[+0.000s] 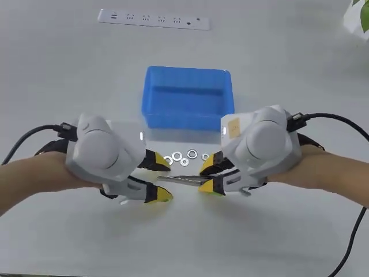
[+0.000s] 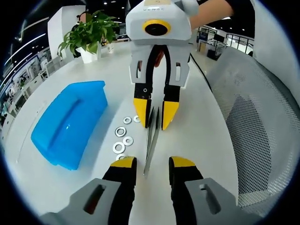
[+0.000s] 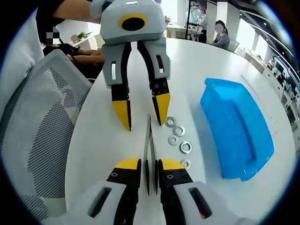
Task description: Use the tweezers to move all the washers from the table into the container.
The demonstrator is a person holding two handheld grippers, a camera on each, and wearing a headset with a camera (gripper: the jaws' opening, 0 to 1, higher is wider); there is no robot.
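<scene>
right gripper (image 3: 150, 165): jaws clamped on tweezers (image 3: 151, 140) | left gripper (image 2: 152, 164): jaws parted, tweezers' far end between them (apparently untouched) | washers (image 1: 183, 157): on desk (image 1: 184, 242), between container (image 1: 187, 95) and tweezers

Open office: mesh chair (image 3: 42, 117), potted plant (image 2: 91, 33).

slim silver tweezers (image 1: 183, 180) sit beside clustered washers (image 1: 184, 157), near the blue container (image 1: 187, 95).

Bright, even overhead light; head view slightly washed out. Soft shadows on desk (image 1: 184, 242). Sheen on bin (image 2: 70, 126). Gripper views: heavy fisheye warp at edges, bkgd soft.
</scene>
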